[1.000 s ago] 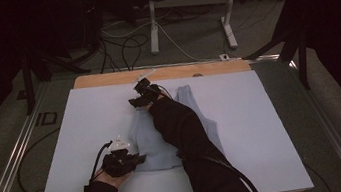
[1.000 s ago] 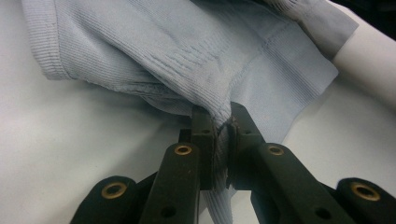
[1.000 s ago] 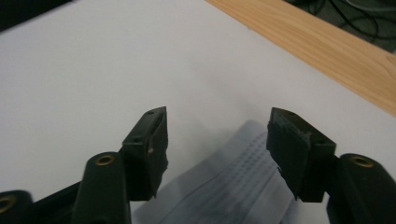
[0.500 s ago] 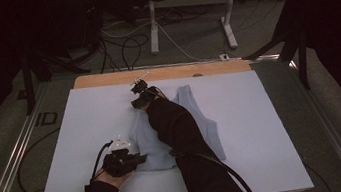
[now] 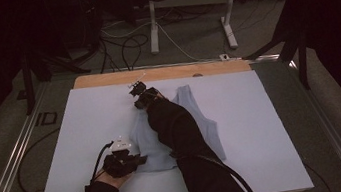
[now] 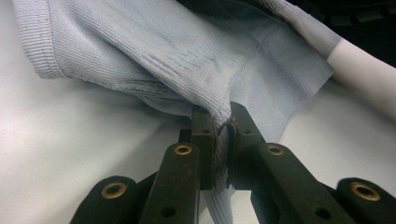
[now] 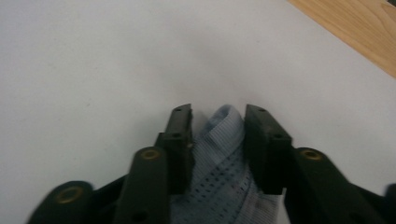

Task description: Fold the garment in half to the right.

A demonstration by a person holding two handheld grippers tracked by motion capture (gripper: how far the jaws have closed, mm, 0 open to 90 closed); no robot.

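A light blue ribbed tank top (image 5: 205,121) lies flat on the white board (image 5: 274,127). My left gripper (image 5: 136,160) sits at the garment's near left corner. In the left gripper view its jaws (image 6: 222,122) are shut, pinching a fold of the tank top (image 6: 187,60) near the hem. My right gripper (image 5: 135,89) reaches to the far left shoulder strap. In the right gripper view a bunched strap (image 7: 224,172) rises between the jaws (image 7: 218,116), which have just been closing and still stand apart. The right sleeve covers the shirt's middle.
A wooden strip (image 5: 165,71) runs along the board's far edge, just beyond the right gripper. Metal rails (image 5: 12,168) border the table on the left. A white stand (image 5: 153,22) and cables (image 5: 121,47) are on the dark floor behind.
The right gripper has edged slightly left at the far strap. The left hand and its hold on the hem look the same.
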